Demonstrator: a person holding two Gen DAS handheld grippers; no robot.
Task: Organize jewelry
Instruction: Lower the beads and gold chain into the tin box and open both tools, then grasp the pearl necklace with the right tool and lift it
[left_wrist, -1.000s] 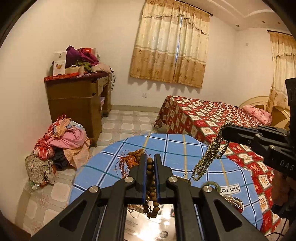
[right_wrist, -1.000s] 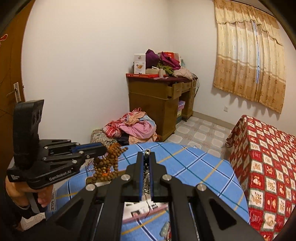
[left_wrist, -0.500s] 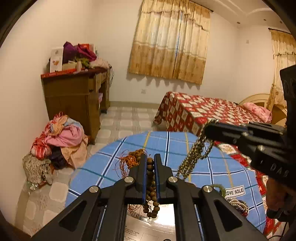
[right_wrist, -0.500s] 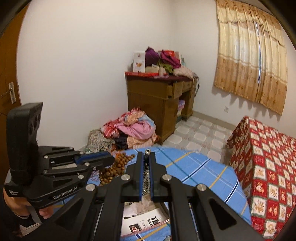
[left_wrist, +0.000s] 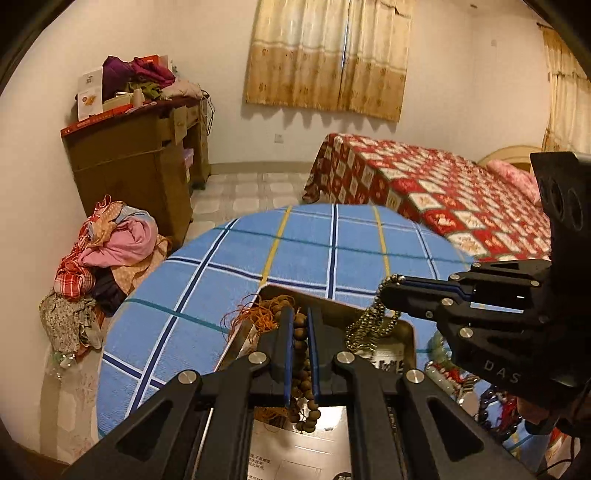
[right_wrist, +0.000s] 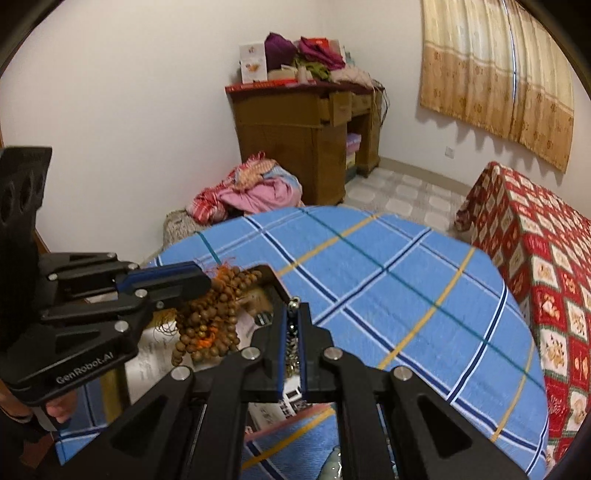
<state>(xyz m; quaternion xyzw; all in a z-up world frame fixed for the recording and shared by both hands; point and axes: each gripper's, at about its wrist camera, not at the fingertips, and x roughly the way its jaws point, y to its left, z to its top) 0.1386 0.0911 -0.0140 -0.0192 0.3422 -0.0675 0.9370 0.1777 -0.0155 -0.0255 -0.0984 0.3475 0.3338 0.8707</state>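
My left gripper (left_wrist: 298, 314) is shut on a brown wooden bead necklace (left_wrist: 301, 363) with orange cord; its bunch hangs below the fingers in the right wrist view (right_wrist: 212, 325). My right gripper (right_wrist: 292, 308) is shut on a brass-coloured metal chain (left_wrist: 371, 326), which dangles from its tip. Both hang over an open box (left_wrist: 400, 334) that lies on the blue checked tablecloth (left_wrist: 295, 251). The box also shows in the right wrist view (right_wrist: 271, 280), with printed paper inside.
More jewelry (left_wrist: 469, 391) lies on the cloth to the right of the box. A wooden desk (left_wrist: 140, 162) piled with clothes, a heap of clothes (left_wrist: 110, 251) on the floor and a bed (left_wrist: 443, 195) with a red quilt stand beyond the table.
Both grippers have come lower and closer to the table with their necklaces. The open box has come into view under them, and the chain now hangs down to it.
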